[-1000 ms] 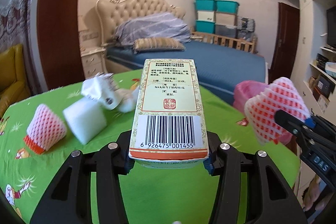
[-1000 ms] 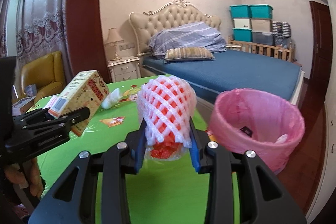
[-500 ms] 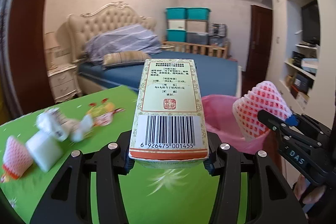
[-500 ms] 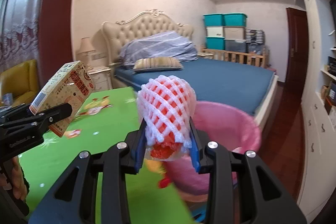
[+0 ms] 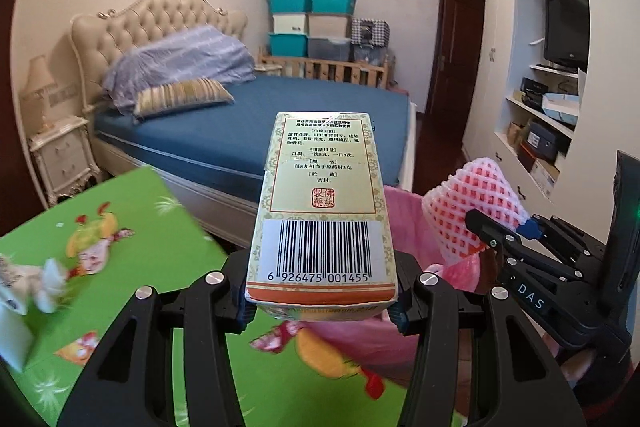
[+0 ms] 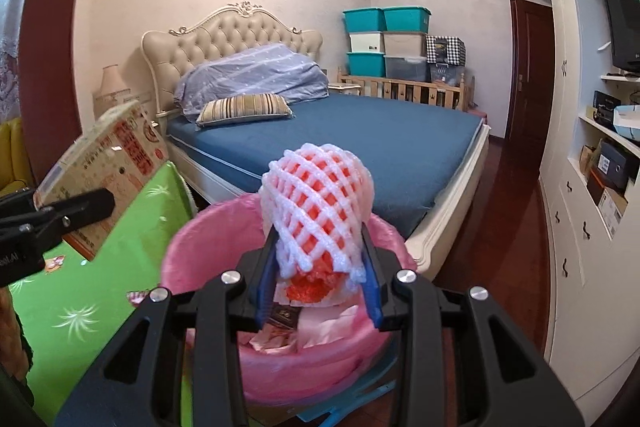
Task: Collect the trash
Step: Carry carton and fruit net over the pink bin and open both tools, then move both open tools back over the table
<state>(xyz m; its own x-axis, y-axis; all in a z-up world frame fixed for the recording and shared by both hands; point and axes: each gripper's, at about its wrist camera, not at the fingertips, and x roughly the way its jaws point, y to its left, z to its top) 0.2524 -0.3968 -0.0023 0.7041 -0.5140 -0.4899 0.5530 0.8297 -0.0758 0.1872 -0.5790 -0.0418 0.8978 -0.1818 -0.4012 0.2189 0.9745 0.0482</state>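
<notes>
The right gripper (image 6: 318, 259) is closed on the foam net (image 6: 316, 211), which hangs directly above the bin (image 6: 208, 243), over its open mouth. The left gripper (image 5: 322, 303) is clamped on the box (image 5: 322, 211), which sits beside the bin, above the edge of the green table (image 5: 132, 227).

Recommended procedure: release the net only while it is centred over the bin, opening the jaws fully so the soft mesh does not snag. Then bring the box over the bin before releasing. More trash (image 5: 28, 283) lies on the table, well away from the bin.
</notes>
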